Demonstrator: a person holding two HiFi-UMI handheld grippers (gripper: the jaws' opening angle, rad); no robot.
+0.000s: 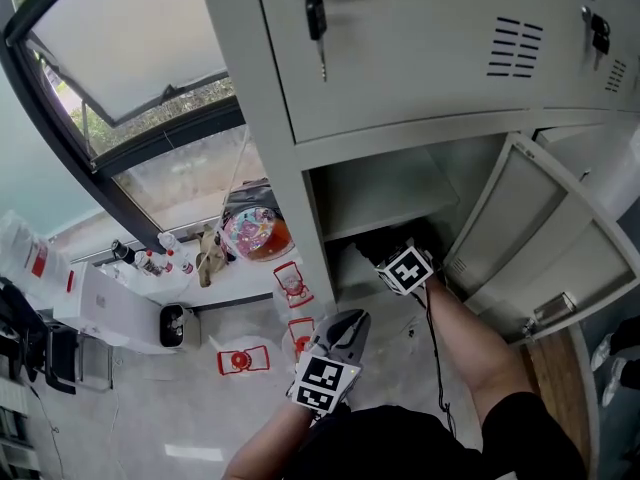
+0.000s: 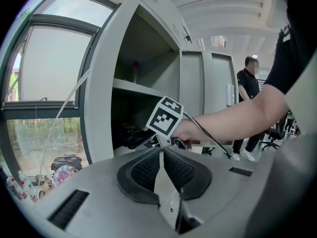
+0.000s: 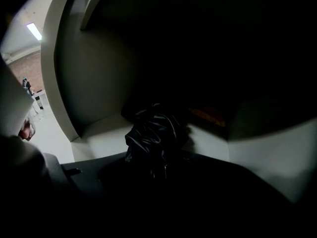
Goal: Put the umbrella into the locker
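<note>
My right gripper [image 3: 156, 171] holds the black folded fabric umbrella [image 3: 154, 133] at twelve o'clock from its jaws, down inside the grey metal locker [image 1: 290, 168]. My left gripper [image 2: 161, 151] is closed and empty. If loose fabric snags a pad when I release, I could drag the umbrella back out.

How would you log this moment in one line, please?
stage: placing | right hand-held gripper: shut on umbrella, inside open locker | left hand-held gripper: shut, empty, outside

Locker bay [image 1: 350, 273] open in front, shelf [image 1: 390, 218] overhead, swung door [image 1: 540, 238] at right, umbrella [image 3: 156, 133] filling its middle
</note>
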